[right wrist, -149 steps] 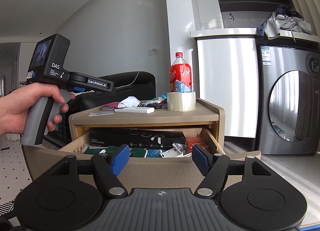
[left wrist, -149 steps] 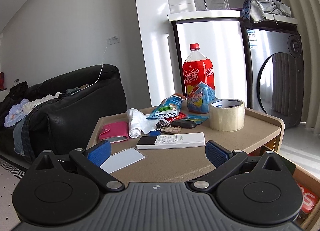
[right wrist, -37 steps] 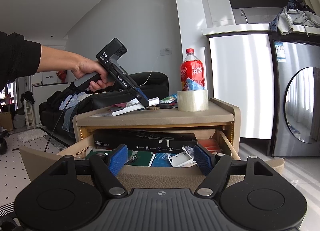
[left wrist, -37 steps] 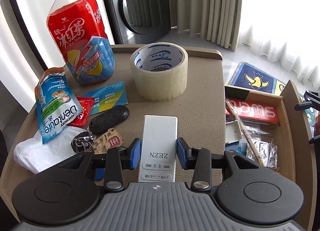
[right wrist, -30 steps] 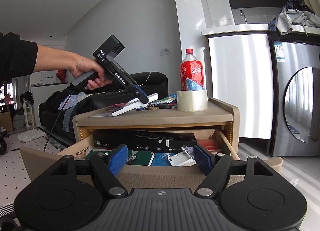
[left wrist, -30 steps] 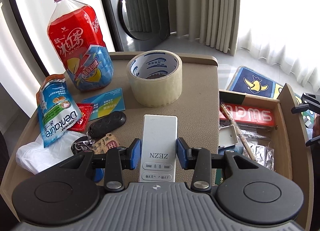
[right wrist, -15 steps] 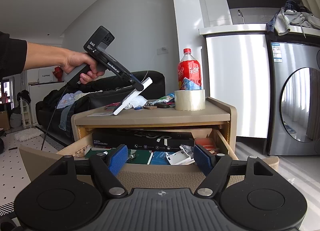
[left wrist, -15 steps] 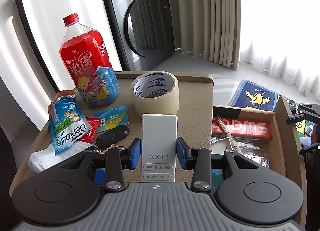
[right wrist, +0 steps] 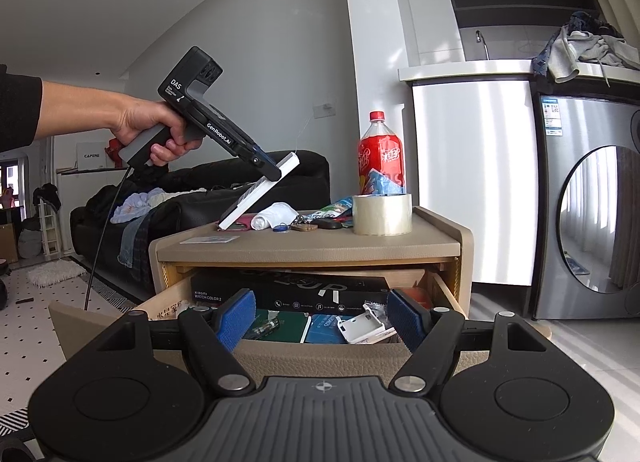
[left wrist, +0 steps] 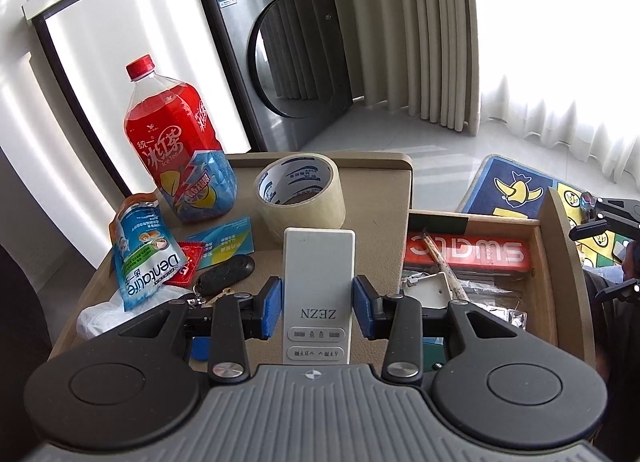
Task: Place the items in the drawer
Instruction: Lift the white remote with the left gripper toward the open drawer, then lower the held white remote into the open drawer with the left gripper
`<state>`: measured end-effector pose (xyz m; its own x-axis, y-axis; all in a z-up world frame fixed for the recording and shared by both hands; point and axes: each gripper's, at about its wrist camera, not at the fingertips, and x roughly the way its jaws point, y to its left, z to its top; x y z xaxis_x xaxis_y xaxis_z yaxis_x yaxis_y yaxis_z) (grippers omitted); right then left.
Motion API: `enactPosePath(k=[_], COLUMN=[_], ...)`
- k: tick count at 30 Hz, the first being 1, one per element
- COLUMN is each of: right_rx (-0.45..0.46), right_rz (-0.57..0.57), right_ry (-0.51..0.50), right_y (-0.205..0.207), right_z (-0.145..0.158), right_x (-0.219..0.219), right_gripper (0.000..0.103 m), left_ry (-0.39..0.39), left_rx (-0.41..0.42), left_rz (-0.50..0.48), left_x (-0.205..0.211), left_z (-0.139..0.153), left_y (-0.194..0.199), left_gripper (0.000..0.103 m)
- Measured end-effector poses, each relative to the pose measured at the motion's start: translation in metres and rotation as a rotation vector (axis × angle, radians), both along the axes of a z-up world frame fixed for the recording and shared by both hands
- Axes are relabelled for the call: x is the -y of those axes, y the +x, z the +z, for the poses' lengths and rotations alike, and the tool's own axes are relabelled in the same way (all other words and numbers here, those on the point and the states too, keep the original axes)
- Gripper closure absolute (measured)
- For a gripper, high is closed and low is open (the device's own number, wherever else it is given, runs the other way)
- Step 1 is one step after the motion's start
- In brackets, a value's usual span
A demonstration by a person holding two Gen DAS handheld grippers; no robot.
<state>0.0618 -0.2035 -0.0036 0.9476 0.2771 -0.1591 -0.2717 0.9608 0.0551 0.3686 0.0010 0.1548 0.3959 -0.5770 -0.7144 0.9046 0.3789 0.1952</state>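
The flat white rectangular remote control [left wrist: 319, 282], printed with ZEZN, is sitting clamped between the blue pads of the left tool [left wrist: 319, 308], which is closed tight on its long edges near the button end. In the right wrist view the remote control is hanging tilted in the air, its lower end just above the tan leather-look desk [right wrist: 320, 248] and apparently clear of it.

Ahead of the left tool, a wide roll of clear packing tape [left wrist: 300, 192] is standing just past the remote's far end, with a red ice-tea bottle [left wrist: 178, 150] further ahead and to the left. Left of the tool are lying a blue Dentalife pouch [left wrist: 146, 250] and a black key fob [left wrist: 226, 278]. To its right, lower down, the open wooden drawer [left wrist: 546, 282] is showing a red printed box [left wrist: 468, 254] and other clutter.

The right tool [right wrist: 322, 320] is hovering with its blue pads spread wide and nothing between them, directly in front of the drawer's tan front panel.

The step in hand looks like the carry: the remote is lifted and not yet over the drawer. The next move probably calls for swinging the left tool rightward and down over a free patch among the clutter, levelling the remote, then spreading the pads.
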Motion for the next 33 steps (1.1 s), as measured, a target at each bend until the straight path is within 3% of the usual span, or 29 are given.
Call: enactPosePath(k=[13, 33], right_rx=[0.022, 0.045], right_rz=[0.004, 0.012], right_ry=[-0.022, -0.032], right_y=[-0.025, -0.049], right_z=[0.011, 0.023], right_x=[-0.007, -0.015], right_gripper=[0.027, 0.027], left_ry=[0.131, 0.092], left_rx=[0.025, 0.025], left_rz=[-0.029, -0.034], left_x=[0.007, -0.015], left_z=[0.000, -0.015], left_y=[-0.053, -0.126], left_gripper=[0.061, 0.061])
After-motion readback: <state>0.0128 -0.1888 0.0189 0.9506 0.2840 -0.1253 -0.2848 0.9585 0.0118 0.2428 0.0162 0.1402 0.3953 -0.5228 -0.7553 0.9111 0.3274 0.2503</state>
